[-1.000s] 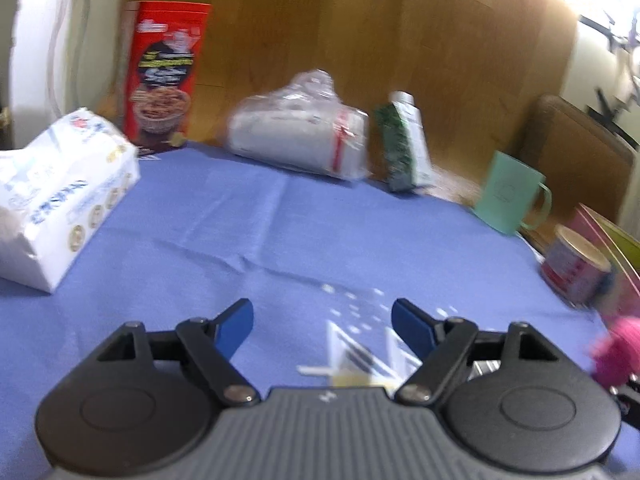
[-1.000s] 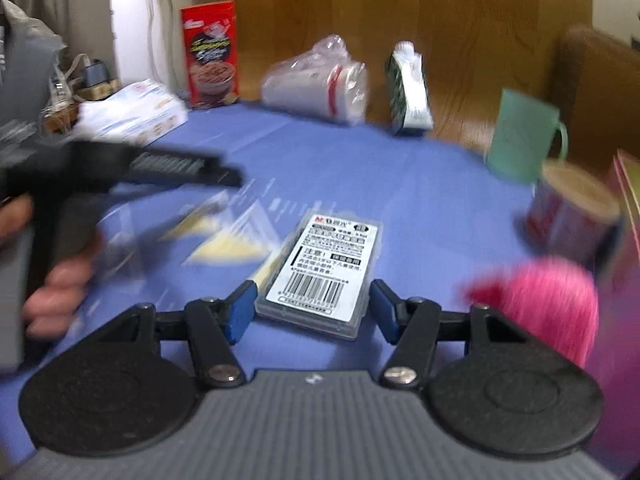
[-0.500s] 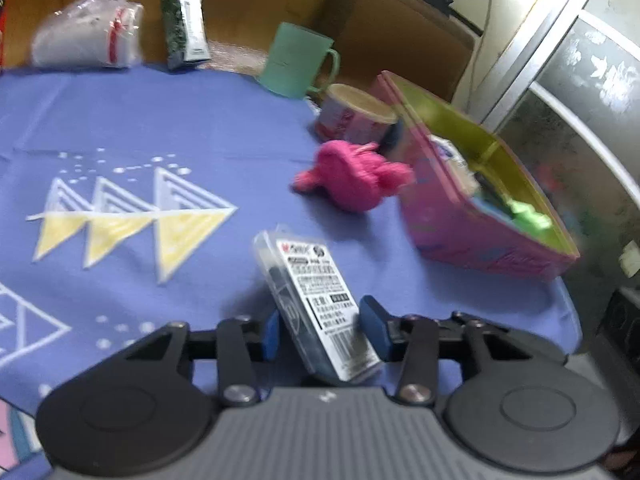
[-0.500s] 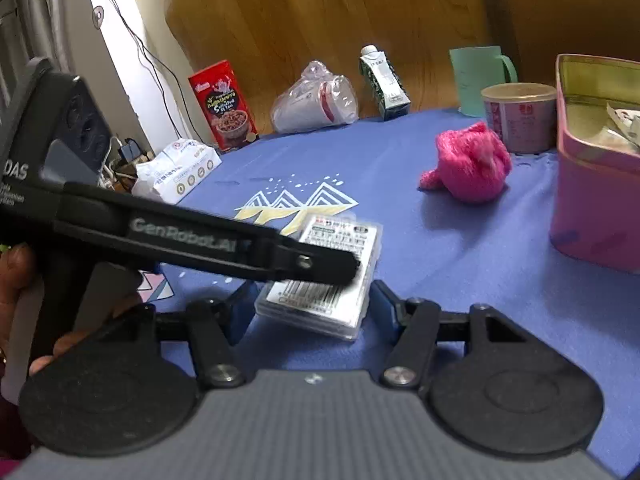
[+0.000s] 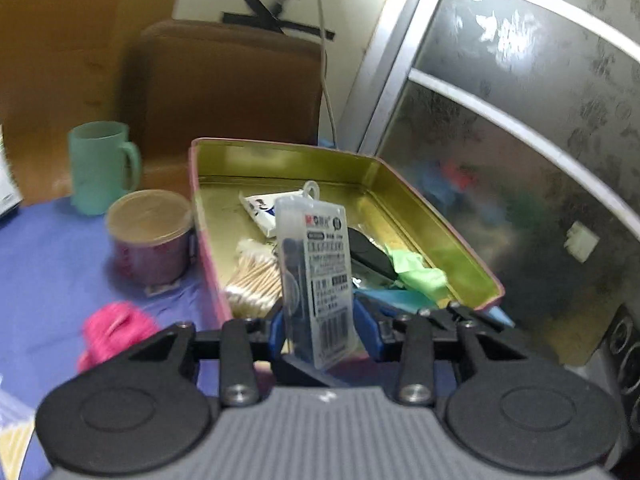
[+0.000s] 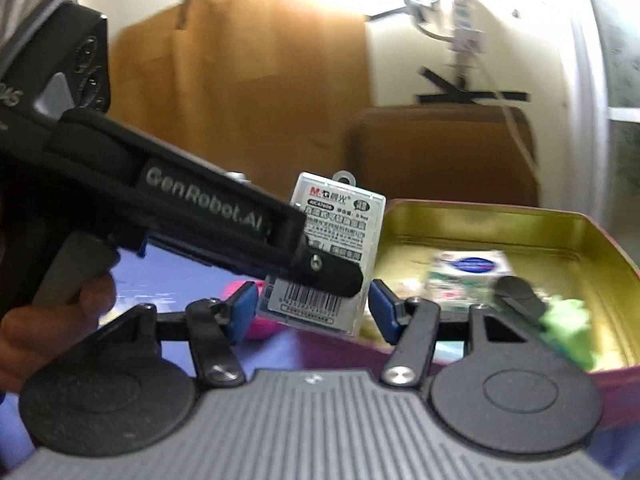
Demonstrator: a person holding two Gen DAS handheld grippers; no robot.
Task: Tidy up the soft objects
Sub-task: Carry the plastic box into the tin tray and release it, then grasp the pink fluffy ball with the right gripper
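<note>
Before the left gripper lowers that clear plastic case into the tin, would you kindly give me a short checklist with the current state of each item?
1. Grip: left gripper is shut on the clear plastic case, which stands upright between the blue pads. Ok.
2. Right gripper is open, its pads either side of the case without pinching. Ok.
3. Case is over the tin: it appears near the front wall, but depth is unclear. Cannot tell.
4. Landing space: cotton swabs, a white packet and green fabric crowd the near half; the far half looks bare. Ok.
5. Pink plush toy is out on the blue cloth, not yet stowed. Not ok.
</note>
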